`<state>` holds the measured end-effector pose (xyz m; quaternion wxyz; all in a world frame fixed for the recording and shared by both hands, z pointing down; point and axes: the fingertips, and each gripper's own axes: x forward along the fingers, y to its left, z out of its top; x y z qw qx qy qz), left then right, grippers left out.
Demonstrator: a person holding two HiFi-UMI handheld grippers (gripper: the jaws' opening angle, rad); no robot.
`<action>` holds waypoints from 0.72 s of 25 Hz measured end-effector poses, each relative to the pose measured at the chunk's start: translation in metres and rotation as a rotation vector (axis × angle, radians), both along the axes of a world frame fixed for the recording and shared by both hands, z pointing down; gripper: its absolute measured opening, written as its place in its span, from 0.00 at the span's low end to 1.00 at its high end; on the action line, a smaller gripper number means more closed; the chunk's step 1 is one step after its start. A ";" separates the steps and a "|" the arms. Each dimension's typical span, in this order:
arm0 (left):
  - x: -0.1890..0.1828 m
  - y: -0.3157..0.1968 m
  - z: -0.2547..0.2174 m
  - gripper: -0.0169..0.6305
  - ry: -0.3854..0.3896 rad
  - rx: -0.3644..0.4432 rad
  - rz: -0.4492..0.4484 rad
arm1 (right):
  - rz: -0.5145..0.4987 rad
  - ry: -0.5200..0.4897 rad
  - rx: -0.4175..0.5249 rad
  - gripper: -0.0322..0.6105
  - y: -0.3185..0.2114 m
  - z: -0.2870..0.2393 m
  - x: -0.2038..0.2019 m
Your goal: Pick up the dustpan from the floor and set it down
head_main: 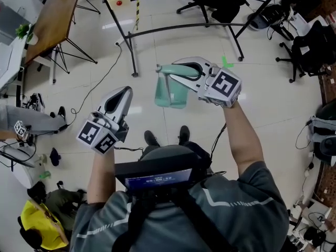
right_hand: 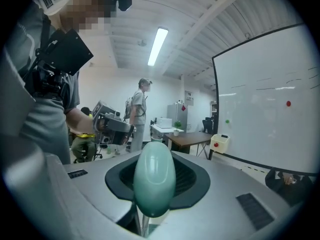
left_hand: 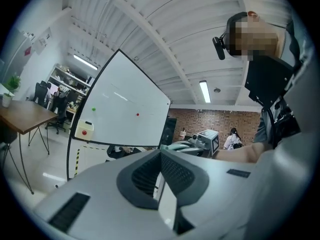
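Two grippers at frame centre: right gripper (head_main: 177, 72) jaws grasp teal dustpan (head_main: 169, 94) by handle (right_hand: 154, 176), pan hanging above floor (head_main: 273, 88); left gripper (head_main: 124, 92) jaws clenched together, nothing between.

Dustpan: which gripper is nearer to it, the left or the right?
Right. The right gripper is shut on the dustpan by its handle. The left gripper is apart from it, at its left in the head view, jaws together on nothing.

- A pale, glossy tile floor (head_main: 173, 77) spreads beneath the whiteboard (left_hand: 125, 109).
- A wooden table (left_hand: 22, 116) stands left of the whiteboard.
- A brick wall (left_hand: 215, 121) lies beyond its right edge.
- A strip light (left_hand: 204, 91) glows on the ceiling above it.
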<state>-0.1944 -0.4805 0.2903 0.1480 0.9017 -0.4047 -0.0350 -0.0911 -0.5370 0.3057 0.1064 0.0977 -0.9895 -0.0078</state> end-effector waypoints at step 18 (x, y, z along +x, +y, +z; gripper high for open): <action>0.012 -0.086 0.211 0.07 -0.015 -0.166 0.058 | -0.010 0.047 -0.103 0.23 -0.063 0.222 -0.008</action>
